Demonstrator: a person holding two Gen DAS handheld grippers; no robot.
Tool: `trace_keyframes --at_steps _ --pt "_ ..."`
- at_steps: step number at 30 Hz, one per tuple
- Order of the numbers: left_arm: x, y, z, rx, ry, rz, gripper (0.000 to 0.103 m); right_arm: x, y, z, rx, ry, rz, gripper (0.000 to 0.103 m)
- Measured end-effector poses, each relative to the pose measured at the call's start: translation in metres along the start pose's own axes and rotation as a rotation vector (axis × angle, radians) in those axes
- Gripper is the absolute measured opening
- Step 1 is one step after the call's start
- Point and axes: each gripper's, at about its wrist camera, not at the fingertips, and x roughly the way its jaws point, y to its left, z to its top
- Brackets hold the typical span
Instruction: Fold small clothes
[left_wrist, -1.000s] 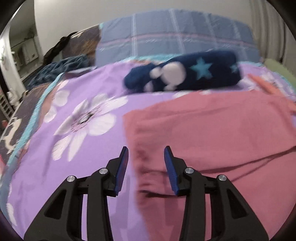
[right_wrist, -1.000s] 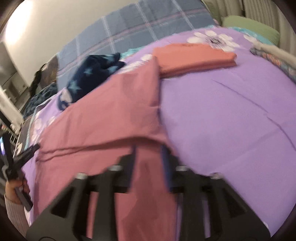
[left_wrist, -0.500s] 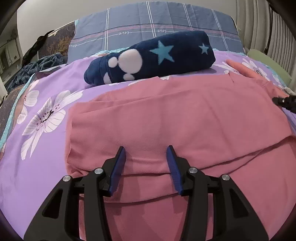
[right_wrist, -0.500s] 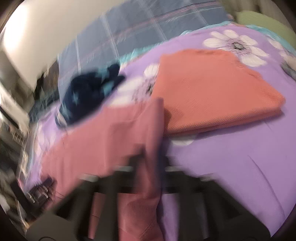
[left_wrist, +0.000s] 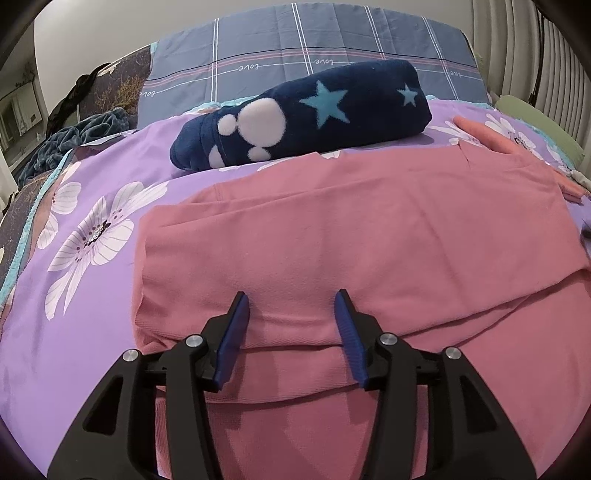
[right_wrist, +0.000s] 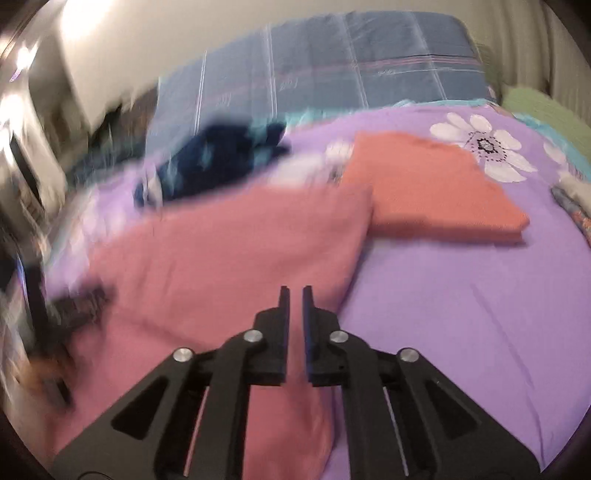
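A pink garment (left_wrist: 369, 236) lies spread on the purple flowered bedspread (left_wrist: 74, 295), its near part folded over in layers. My left gripper (left_wrist: 291, 314) is open and empty, its blue pads just above the fold near the garment's left edge. In the right wrist view the same pink garment (right_wrist: 229, 266) lies ahead and to the left. My right gripper (right_wrist: 296, 295) is nearly shut with a narrow gap, nothing between the pads, above the garment's right edge. The view is blurred.
A rolled navy blanket with stars (left_wrist: 303, 114) lies beyond the garment. A folded orange garment (right_wrist: 428, 188) lies at the right. A blue plaid pillow (left_wrist: 314, 48) stands at the head of the bed. A green cushion (right_wrist: 546, 110) is far right.
My left gripper moved right onto the pink garment and then held. My right gripper let go of the garment's edge, which now lies flat, and swung forward and right.
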Motion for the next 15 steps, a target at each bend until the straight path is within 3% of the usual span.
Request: trace_keyframes --at_steps 1,4,6,9,15 --pt "0.000 0.000 0.000 -0.002 0.000 -0.002 0.051 0.009 -0.002 -0.010 -0.013 0.015 -0.049 0.007" --pt "0.001 0.001 0.000 -0.007 0.002 -0.002 0.052 0.007 -0.012 -0.015 0.048 -0.002 -0.023 0.008" --pt "0.001 0.001 0.000 -0.008 0.004 0.002 0.053 -0.004 -0.008 -0.014 0.070 -0.018 -0.075 0.010" --pt "-0.004 0.002 0.001 -0.009 -0.004 0.007 0.054 -0.032 0.012 -0.018 0.016 -0.082 -0.127 0.016" --pt "-0.054 0.001 -0.020 -0.048 -0.030 -0.090 0.056 -0.100 0.037 -0.034 -0.030 -0.212 -0.160 0.030"
